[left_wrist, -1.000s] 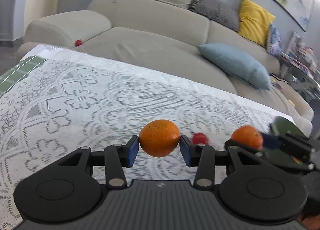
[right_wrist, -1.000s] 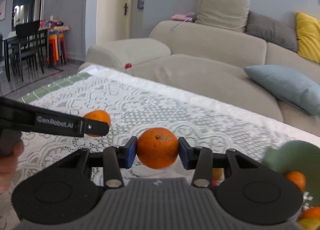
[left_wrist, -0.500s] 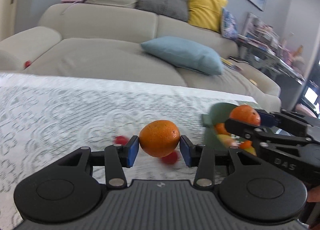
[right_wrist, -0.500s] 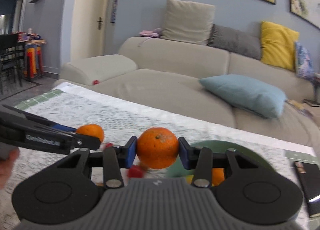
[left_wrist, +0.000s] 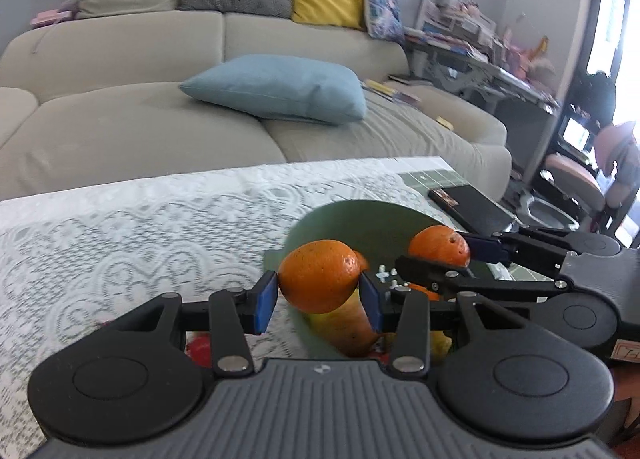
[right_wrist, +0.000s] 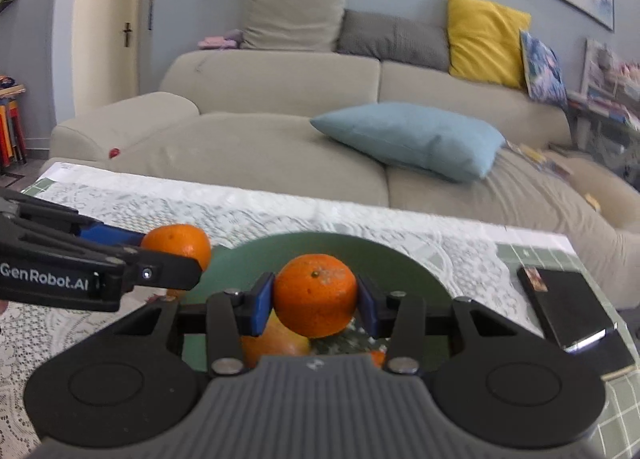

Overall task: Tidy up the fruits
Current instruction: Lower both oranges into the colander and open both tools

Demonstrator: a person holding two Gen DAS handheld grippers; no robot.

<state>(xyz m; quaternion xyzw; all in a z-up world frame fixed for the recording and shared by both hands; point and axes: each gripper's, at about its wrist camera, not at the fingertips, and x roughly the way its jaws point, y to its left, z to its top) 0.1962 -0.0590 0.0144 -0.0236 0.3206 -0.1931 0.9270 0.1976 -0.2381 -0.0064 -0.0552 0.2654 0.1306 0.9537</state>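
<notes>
Your left gripper [left_wrist: 319, 295] pinches orange [left_wrist: 318, 276] between blue pads, held above near rim of green bowl [left_wrist: 360, 219]. Your right gripper [right_wrist: 315, 304] pinches second orange [right_wrist: 315, 295], held over bowl's middle. Bowl sits on lace tablecloth [left_wrist: 120, 239], more fruit inside. Black box [right_wrist: 568, 307] lies right of bowl.

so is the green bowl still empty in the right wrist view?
No, the green bowl already holds fruit, visible under the orange clamped in the right gripper.
</notes>
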